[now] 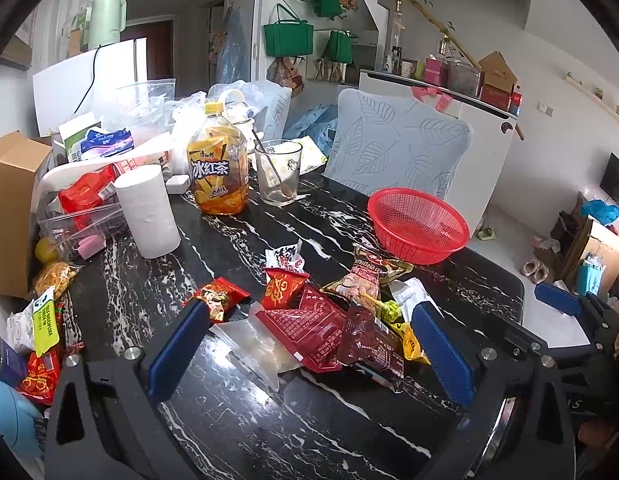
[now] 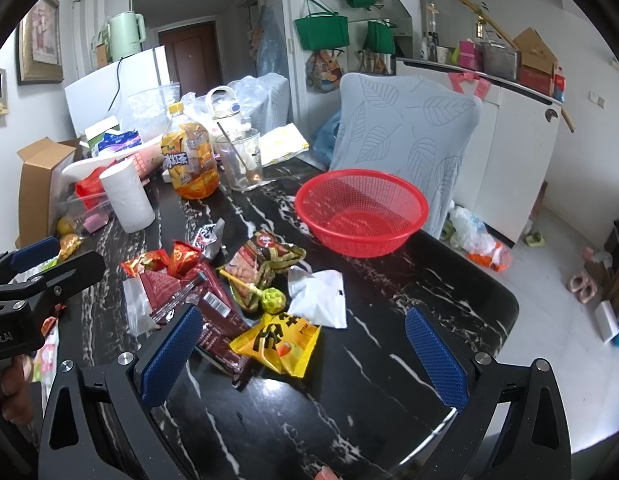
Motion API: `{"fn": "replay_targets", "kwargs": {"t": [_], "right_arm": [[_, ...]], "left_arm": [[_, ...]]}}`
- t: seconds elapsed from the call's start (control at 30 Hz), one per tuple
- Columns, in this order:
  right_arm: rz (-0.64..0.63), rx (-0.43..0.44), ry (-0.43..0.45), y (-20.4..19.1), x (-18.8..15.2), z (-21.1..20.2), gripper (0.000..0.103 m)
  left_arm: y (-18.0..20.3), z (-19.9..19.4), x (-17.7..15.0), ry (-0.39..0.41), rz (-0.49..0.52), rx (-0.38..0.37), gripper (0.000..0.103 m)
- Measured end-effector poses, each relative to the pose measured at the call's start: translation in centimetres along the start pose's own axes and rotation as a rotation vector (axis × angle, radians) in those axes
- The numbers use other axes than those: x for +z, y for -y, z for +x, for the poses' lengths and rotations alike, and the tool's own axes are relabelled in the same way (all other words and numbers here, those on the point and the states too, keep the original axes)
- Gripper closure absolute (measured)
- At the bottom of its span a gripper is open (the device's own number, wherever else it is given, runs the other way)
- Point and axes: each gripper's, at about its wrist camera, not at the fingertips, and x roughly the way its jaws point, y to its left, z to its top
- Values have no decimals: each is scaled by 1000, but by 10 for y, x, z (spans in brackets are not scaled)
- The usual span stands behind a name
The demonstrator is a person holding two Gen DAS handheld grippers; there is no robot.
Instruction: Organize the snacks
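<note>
- The snacks (image 2: 237,292) lie in a loose heap on the black marbled tabletop (image 2: 349,400), in the middle of the right wrist view, several packets overlapping.
- At the heap's near edge is a yellow packet (image 2: 279,340), partly resting on a dark red packet (image 2: 219,320); a green lollipop (image 2: 272,300) lies just behind it, and a white plastic bag (image 2: 321,296) sits just to its right.
- The red basket (image 2: 361,210), in the upper right of centre, looks empty and stands apart from the heap, so it is likely where the snacks should go.
- The right tool (image 2: 305,356) hovers low over the tabletop with its blue pads (image 2: 171,354) spread wide and nothing between them; the yellow packet lies just ahead of the gap.
- The left tool (image 1: 305,354) is likewise spread and holds nothing; in its own view the dark red packets (image 1: 329,332) lie between and just beyond its pads.
- Judgement: no packet is in the basket yet, so the sorting is at its start.
- To do the pickup well, take one packet at a time from the top or the near edge, where nothing pins it down.
- Pinch a crimped end or a raised corner, not the flat middle; slick film may slip otherwise.
- Lift straight up so neighbours are not dragged, and keep clear of the lollipop stick and the loose bag.
- The tea bottle (image 2: 191,160) and the glass (image 2: 241,164) stand well behind the heap, at the upper left of centre, and should not be in the way.
</note>
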Motion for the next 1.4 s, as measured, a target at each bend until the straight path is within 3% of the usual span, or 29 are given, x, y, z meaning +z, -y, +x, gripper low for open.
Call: {"fn": "replay_targets", "kwargs": {"t": [0.73,1.4], "right_arm": [[8,-6,-7,8,-5,3,0],[21,54,-118,27,-33,55,0]], "left_arm": [[9,2,-5,8,4,-17,0],[14,52,-35,-75,-7,-61,0]]}}
